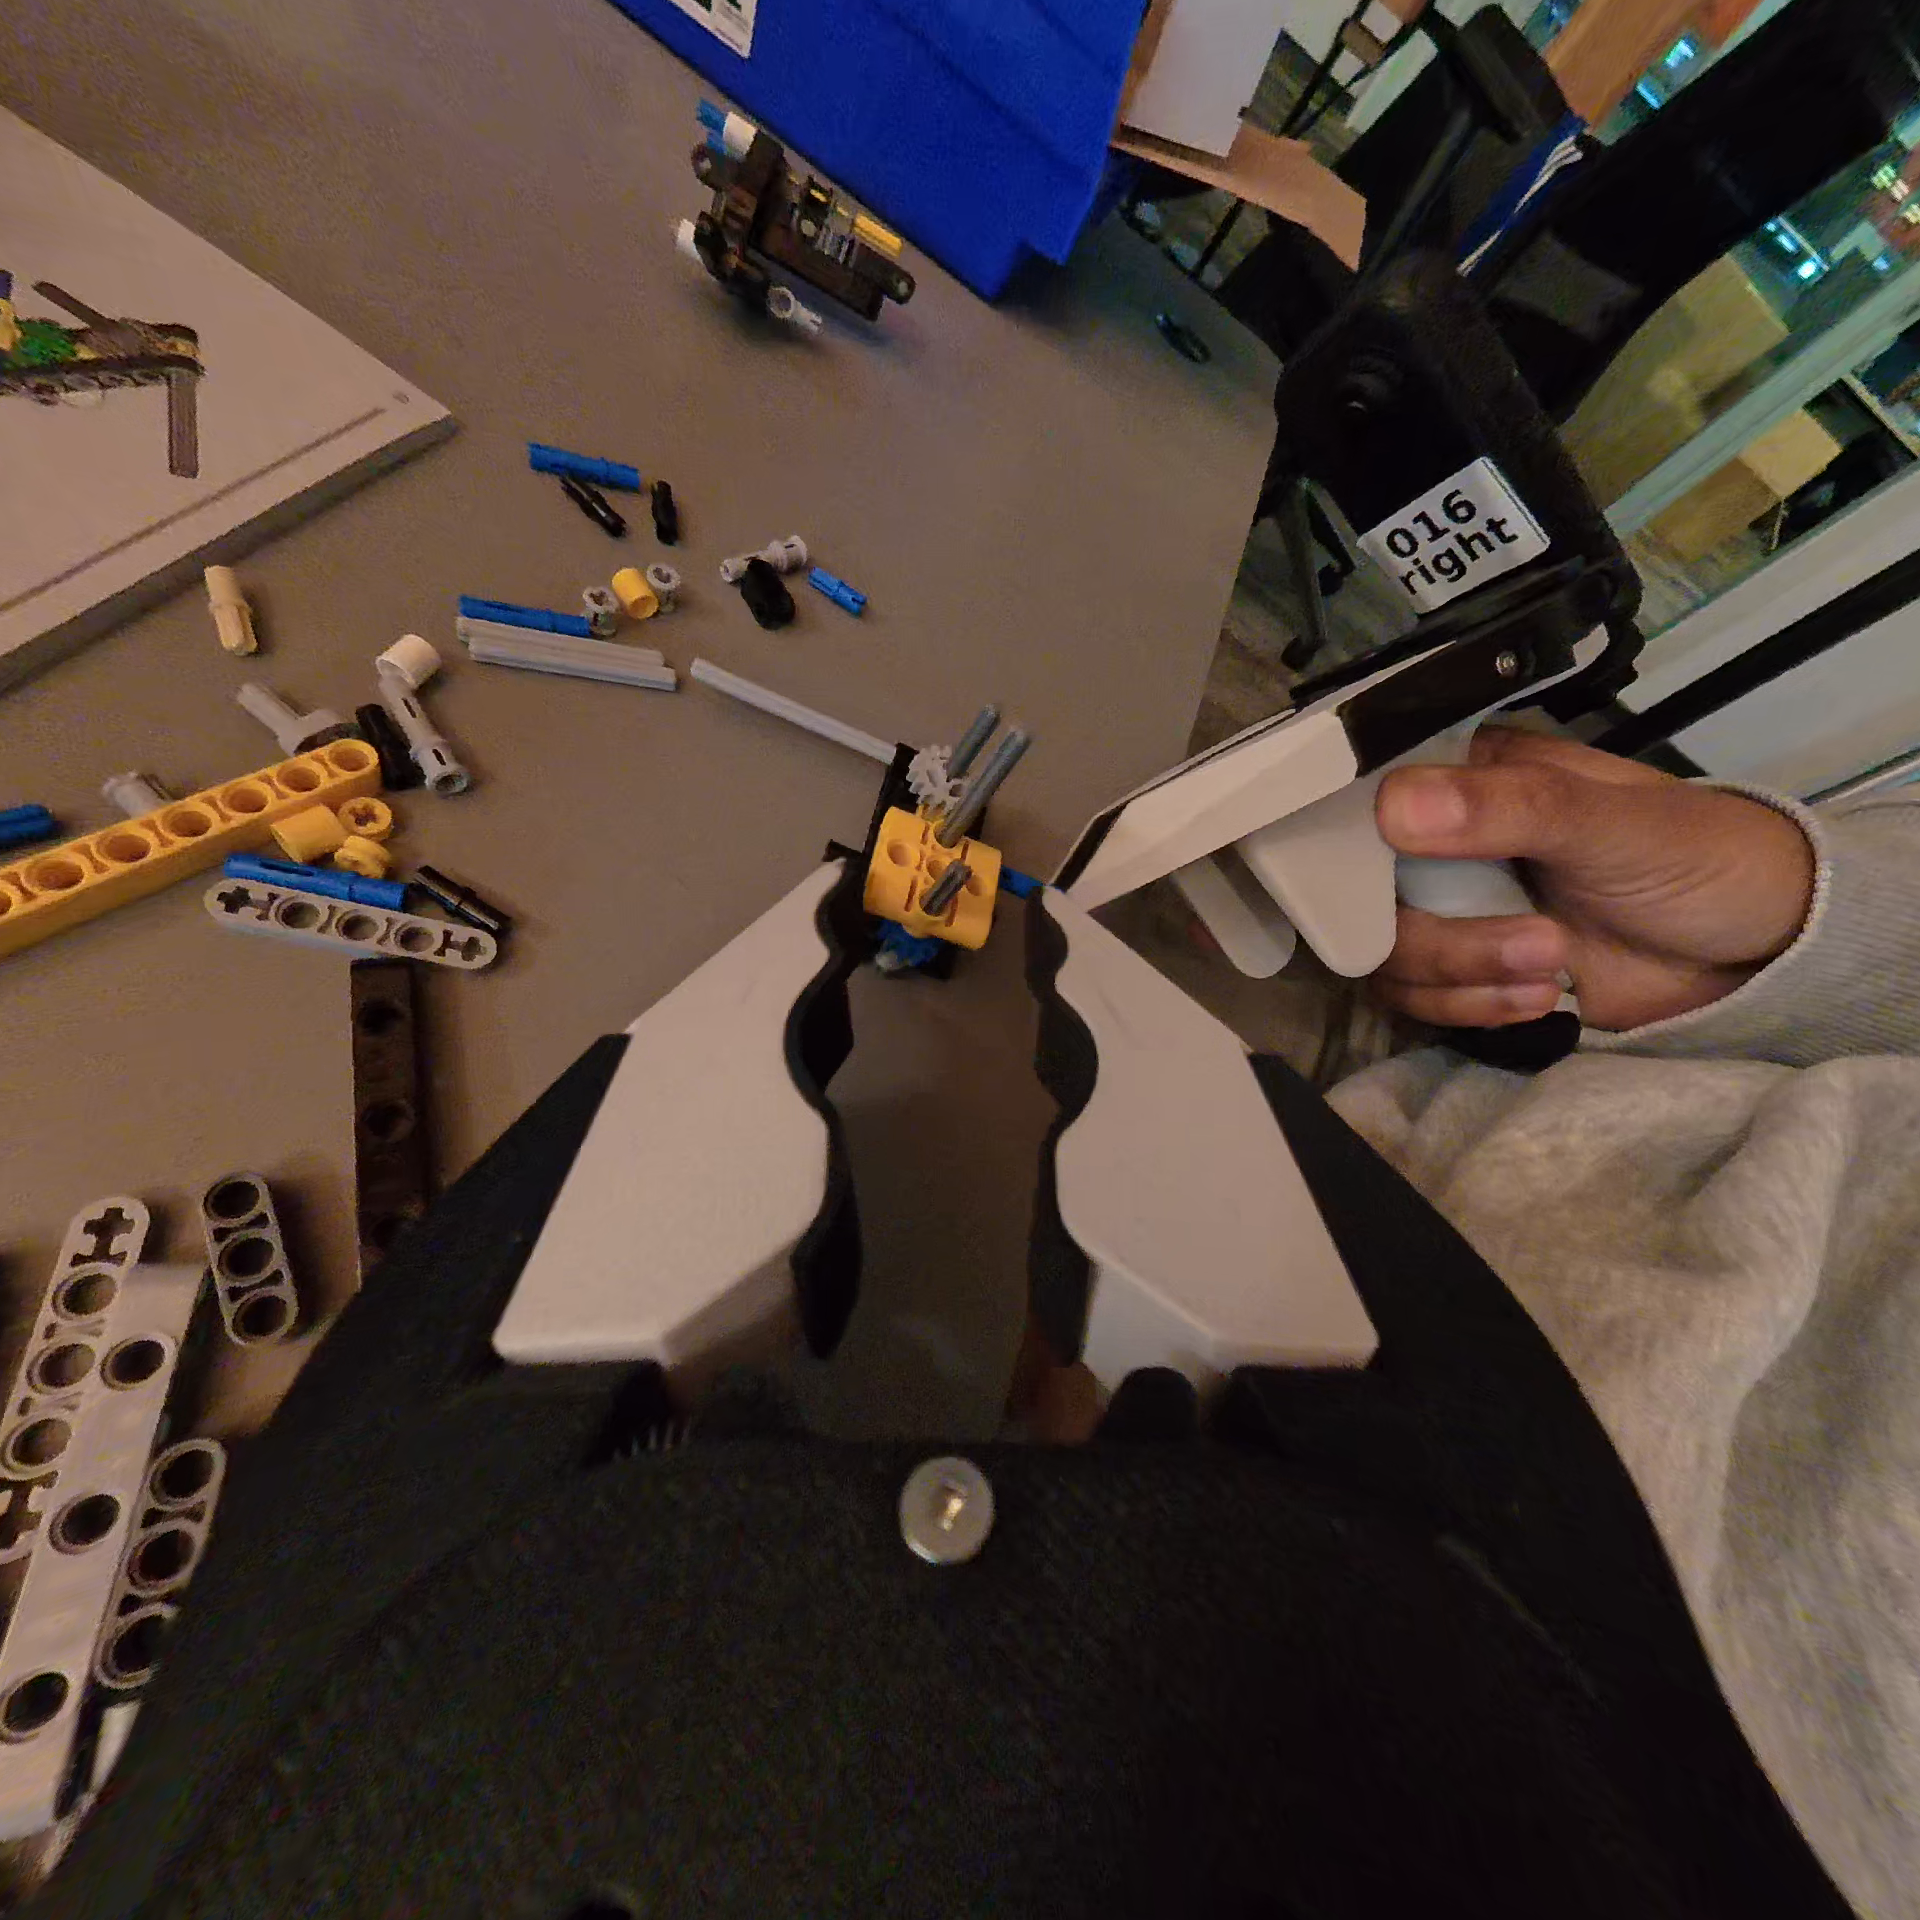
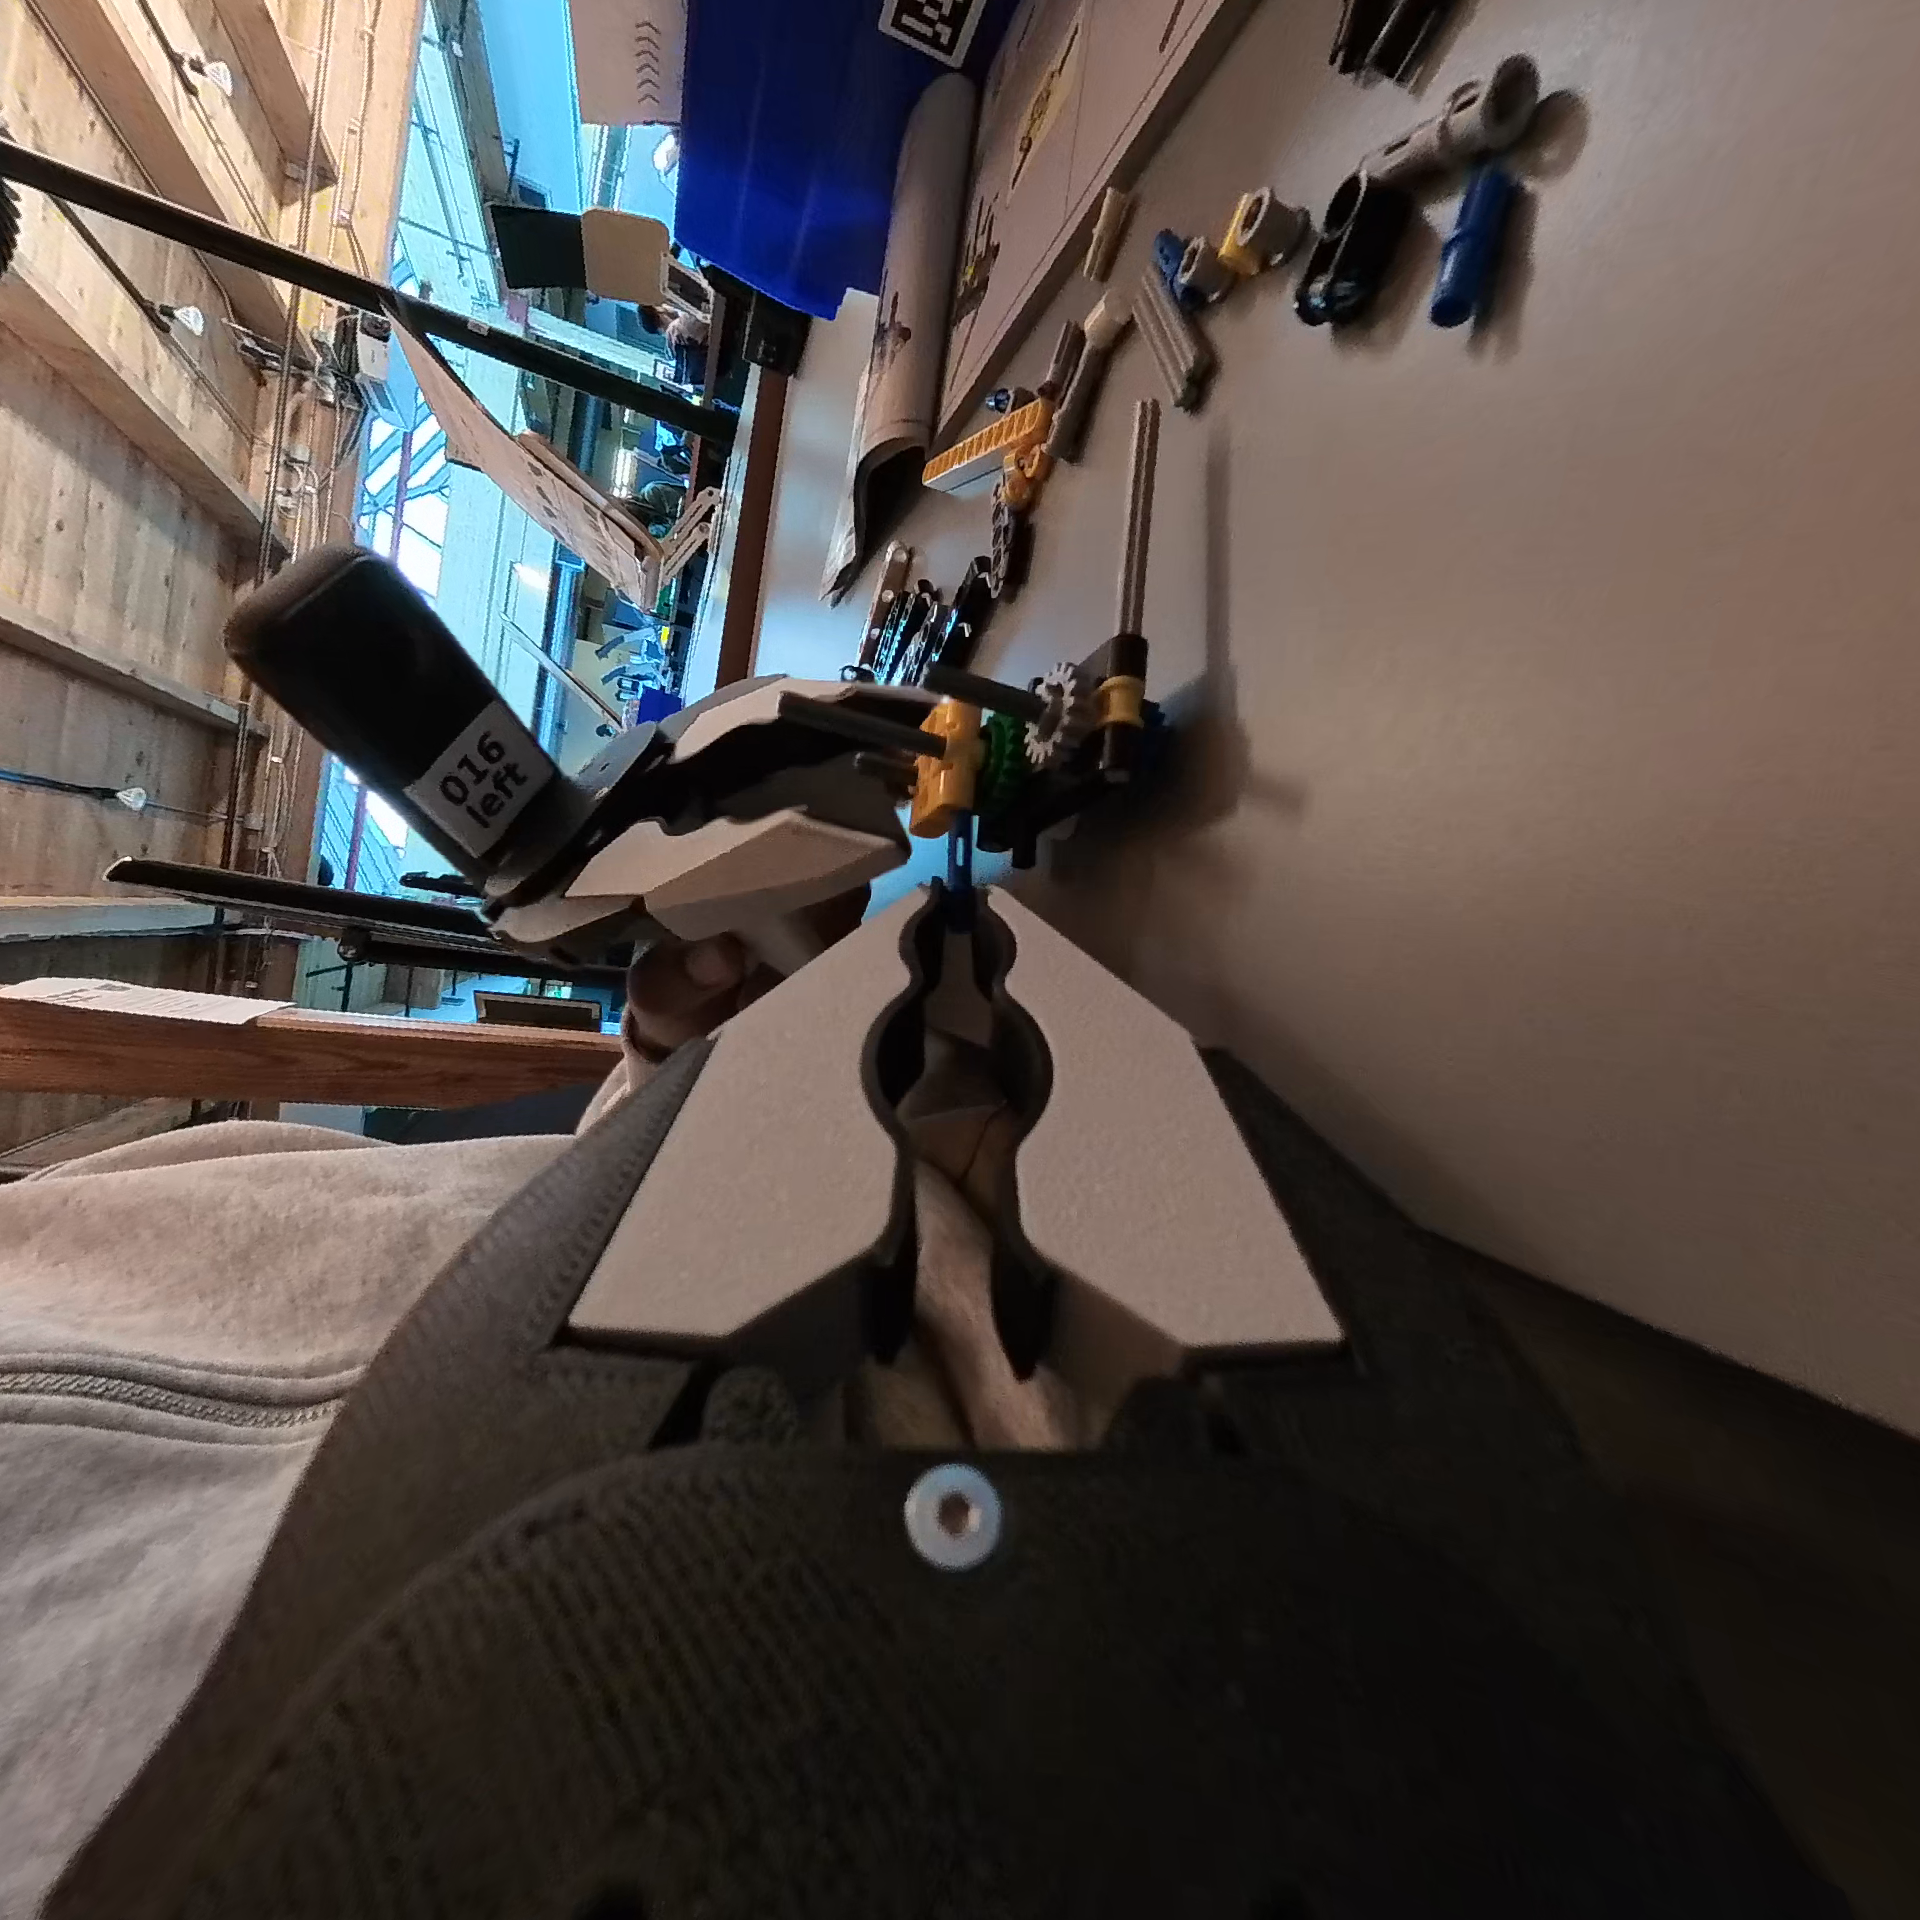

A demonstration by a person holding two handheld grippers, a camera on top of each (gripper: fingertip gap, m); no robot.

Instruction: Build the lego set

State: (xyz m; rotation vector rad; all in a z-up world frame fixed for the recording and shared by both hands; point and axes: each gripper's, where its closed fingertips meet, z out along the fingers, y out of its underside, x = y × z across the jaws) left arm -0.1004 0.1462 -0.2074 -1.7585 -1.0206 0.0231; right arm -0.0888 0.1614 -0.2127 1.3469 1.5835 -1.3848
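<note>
A small Lego assembly (image 1: 930,878) has a yellow block, a white gear, dark grey axles sticking up and a black frame. It sits at the table's right edge. My left gripper (image 1: 935,896) is shut on it, one finger on each side. In the right wrist view the assembly (image 2: 1039,738) shows a green gear too, with the left gripper (image 2: 902,774) on its yellow end. My right gripper (image 2: 956,896) is shut on a blue pin (image 2: 961,857) whose far end meets the yellow block. The right gripper (image 1: 1051,891) comes in from the right, held by a hand.
An instruction booklet (image 1: 156,416) lies at the left. Loose pins, axles and a yellow beam (image 1: 187,831) are scattered mid-table. Grey beams (image 1: 83,1403) lie at the near left. A second black sub-assembly (image 1: 800,234) stands by a blue box (image 1: 935,125). The table edge runs just right of the assembly. Left and right tips are no more than a few centimetres apart.
</note>
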